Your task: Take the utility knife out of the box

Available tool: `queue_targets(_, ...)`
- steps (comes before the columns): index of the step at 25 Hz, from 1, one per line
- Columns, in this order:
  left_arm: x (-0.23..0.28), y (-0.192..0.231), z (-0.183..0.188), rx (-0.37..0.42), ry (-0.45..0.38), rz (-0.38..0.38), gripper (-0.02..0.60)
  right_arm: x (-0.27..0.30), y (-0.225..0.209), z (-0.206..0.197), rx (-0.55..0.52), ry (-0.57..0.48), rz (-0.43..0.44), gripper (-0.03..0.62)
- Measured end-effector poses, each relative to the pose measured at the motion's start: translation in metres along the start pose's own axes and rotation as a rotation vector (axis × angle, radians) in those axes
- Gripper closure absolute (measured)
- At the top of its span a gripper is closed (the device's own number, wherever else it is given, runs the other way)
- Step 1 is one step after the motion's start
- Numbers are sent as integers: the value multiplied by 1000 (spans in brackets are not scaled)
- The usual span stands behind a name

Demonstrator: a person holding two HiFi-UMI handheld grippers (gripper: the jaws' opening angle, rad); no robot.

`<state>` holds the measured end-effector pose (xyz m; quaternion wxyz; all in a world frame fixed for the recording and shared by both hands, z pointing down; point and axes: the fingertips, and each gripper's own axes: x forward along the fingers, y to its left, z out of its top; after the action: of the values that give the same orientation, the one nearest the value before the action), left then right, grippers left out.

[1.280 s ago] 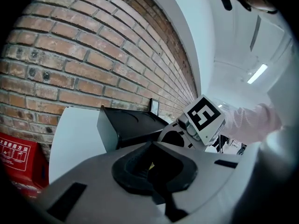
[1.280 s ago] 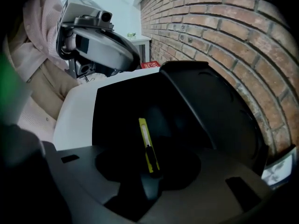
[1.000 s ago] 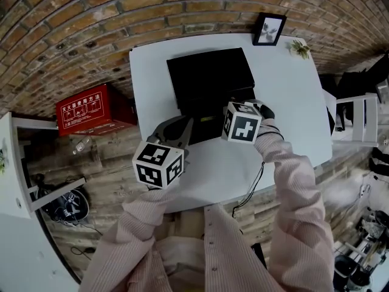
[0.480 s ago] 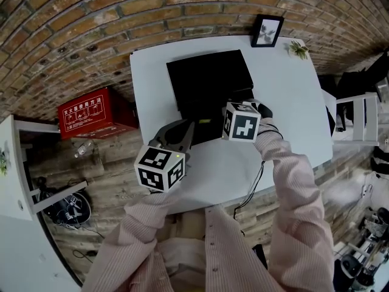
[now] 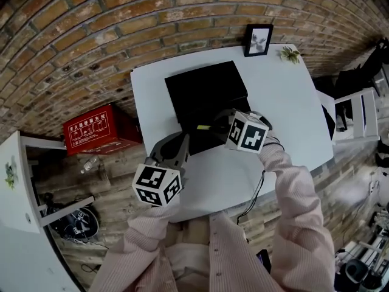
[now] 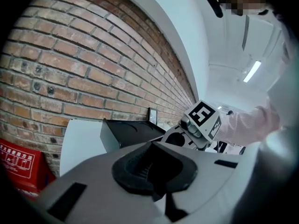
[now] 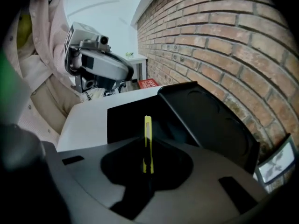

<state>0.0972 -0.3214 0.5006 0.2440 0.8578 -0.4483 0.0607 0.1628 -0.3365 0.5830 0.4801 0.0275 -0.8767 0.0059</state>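
An open black box [image 5: 203, 99] sits on the white table [image 5: 285, 96], its lid [image 7: 210, 120] tipped back toward the brick wall. My right gripper [image 5: 214, 126] hangs over the box's near part, shut on a yellow utility knife [image 7: 147, 141]; its jaws closed on it within the last second. The knife [image 5: 203, 127] shows as a short yellow strip above the black interior. My left gripper [image 5: 181, 141] hovers off the box's near-left corner, jaws together with nothing in them. In the left gripper view the box [image 6: 126, 132] lies ahead of that gripper [image 6: 152, 168].
A small framed picture [image 5: 258, 39] and a little plant [image 5: 290, 55] stand at the table's far edge by the wall. A red box [image 5: 97, 128] sits on the wooden floor to the left. White furniture [image 5: 358, 114] stands to the right.
My right gripper has risen and tilted, and the yellow knife has come up with it from the box. The left gripper has lifted slightly.
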Motion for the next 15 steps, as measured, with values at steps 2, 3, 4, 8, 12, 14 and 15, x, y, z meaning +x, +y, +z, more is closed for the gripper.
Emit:
queue_targets(2,-4,0,4,4,-13,1,589,-7,0,5,33,-55,-24,539)
queue_targets(3,-6,0,6,6,-18,1,589,-10,0,8,47,-81,-36,539)
queue_targets(4,-8,0,8,10,-24,1,589,-14,1,11,60,-105,-48,539)
queue_targets(8,-16,-4,16,34,-53,-7,589,-32,3,21,116,-206,-113,539)
queue_targets(12,-23,-9,27,53,-80,-21,589,-53,0,32,202,-334,-207,539)
queue_targets(14,-26,-11,33,65,-95,-28,589,-63,-1,38,248,-402,-244,539)
queue_targets(15,-28,-12,36,70,-101,-32,589,-68,0,40,269,-433,-261,539)
